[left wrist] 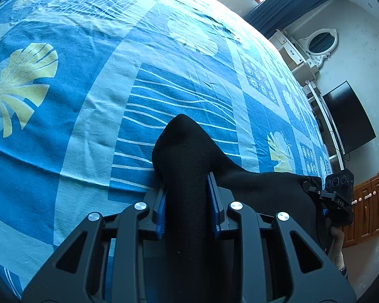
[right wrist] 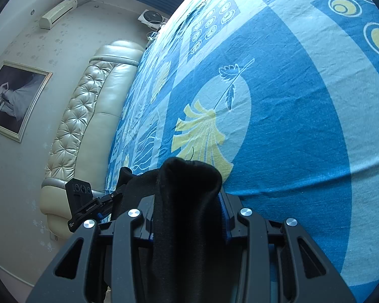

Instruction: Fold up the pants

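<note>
The black pants [left wrist: 182, 139] are bunched into a thick fold that stands up between the blue pads of my left gripper [left wrist: 187, 184], which is shut on the cloth. From there the dark fabric stretches right to my right gripper [left wrist: 338, 197], held over the bed's edge. In the right wrist view another fold of the pants [right wrist: 189, 174] rises between the fingers of my right gripper [right wrist: 189, 202], shut on it. The left gripper [right wrist: 88, 202] shows at the lower left there, with cloth hanging from it. Both hold the pants just above the blue patterned bedsheet [left wrist: 88, 101].
The sheet [right wrist: 303, 126] spreads wide ahead of both grippers. A tufted cream headboard [right wrist: 88, 116] bounds the bed on one side. A dark television [left wrist: 348, 118], a wooden cabinet [left wrist: 369, 202] and a white mirror dresser [left wrist: 318, 43] stand beyond the other side.
</note>
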